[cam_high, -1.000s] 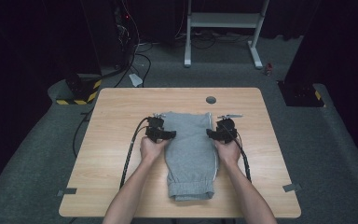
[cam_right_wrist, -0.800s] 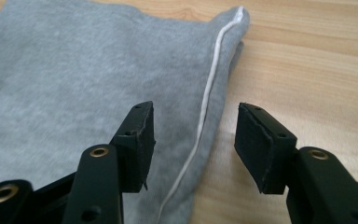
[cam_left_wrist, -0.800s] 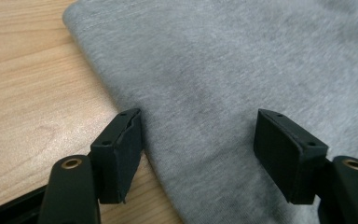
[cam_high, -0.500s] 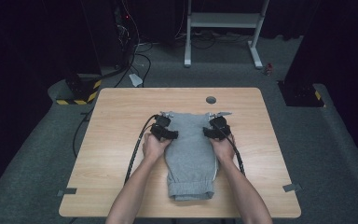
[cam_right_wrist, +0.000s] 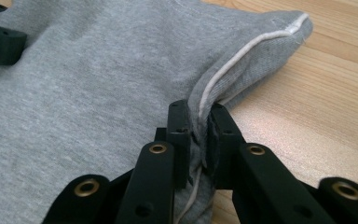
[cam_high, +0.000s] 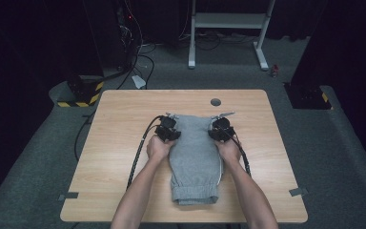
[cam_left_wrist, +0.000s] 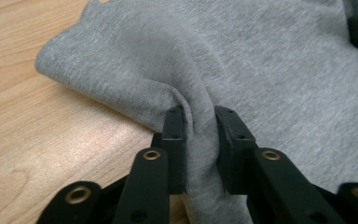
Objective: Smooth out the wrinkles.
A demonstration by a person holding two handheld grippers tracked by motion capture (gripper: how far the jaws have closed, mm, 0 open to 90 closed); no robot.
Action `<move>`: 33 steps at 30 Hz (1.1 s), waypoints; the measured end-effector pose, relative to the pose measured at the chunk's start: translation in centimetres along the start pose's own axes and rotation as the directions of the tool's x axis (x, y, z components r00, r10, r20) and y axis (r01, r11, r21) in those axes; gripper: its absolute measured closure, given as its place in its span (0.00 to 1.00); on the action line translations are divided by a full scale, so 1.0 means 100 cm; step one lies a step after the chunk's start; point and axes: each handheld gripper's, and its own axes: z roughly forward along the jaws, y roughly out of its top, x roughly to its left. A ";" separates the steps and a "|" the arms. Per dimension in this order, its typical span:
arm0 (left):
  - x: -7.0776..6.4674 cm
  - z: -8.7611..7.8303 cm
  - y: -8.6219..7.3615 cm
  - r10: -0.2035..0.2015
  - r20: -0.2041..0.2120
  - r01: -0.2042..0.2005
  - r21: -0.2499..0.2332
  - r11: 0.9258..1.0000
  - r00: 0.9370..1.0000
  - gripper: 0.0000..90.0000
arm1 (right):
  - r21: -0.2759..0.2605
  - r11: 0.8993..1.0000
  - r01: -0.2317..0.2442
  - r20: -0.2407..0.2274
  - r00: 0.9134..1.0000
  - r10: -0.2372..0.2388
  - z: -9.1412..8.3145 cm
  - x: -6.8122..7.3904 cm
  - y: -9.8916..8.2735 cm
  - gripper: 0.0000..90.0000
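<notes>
A pair of folded grey sweatpants (cam_high: 194, 157) lies in the middle of the wooden table (cam_high: 124, 114), cuffs toward the person. My left gripper (cam_high: 169, 130) is shut on the garment's left edge near the waist; the grey cloth (cam_left_wrist: 200, 130) bunches between its jaws. At the right edge, my right gripper (cam_high: 220, 129) is shut on the grey cloth (cam_right_wrist: 204, 116), along a white stripe seam (cam_right_wrist: 242, 49). Both hands hold the grippers from the near side.
A round cable hole (cam_high: 215, 101) sits in the table's far right part. Black cables (cam_high: 138, 152) trail from the grippers toward the near edge. A white metal frame (cam_high: 228, 21) and dark equipment stand on the floor beyond.
Both grippers have moved inward toward each other with the waist corners in them, so the garment's upper part has narrowed and bunched.
</notes>
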 end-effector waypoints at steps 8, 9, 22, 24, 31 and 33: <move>0.017 -0.001 -0.003 -0.074 0.120 0.075 -0.004 0.997 0.990 0.89 | 0.005 0.998 -0.065 -0.044 0.997 0.065 -0.002 -0.005 -0.001 0.94; 0.017 -0.001 -0.003 -0.073 0.122 0.073 -0.002 0.997 0.990 0.89 | 0.007 0.998 -0.057 -0.048 0.997 0.057 -0.003 -0.005 -0.001 0.94; 0.013 -0.017 0.001 -0.035 0.166 0.043 -0.045 0.998 0.985 0.89 | -0.032 0.999 -0.037 -0.101 0.994 0.033 -0.026 -0.009 -0.001 0.94; 0.013 -0.021 0.003 -0.030 0.182 0.040 -0.052 0.998 0.983 0.89 | -0.040 0.998 -0.040 -0.107 0.994 0.036 -0.029 -0.010 -0.001 0.94; 0.017 -0.032 0.005 -0.033 0.204 0.048 -0.071 0.996 0.978 0.89 | -0.065 0.997 -0.035 -0.120 0.992 0.027 -0.041 -0.010 0.002 0.94; 0.017 -0.036 0.006 -0.048 0.214 0.068 -0.088 0.994 0.976 0.89 | -0.073 0.997 -0.029 -0.119 0.993 0.020 -0.044 -0.010 0.003 0.94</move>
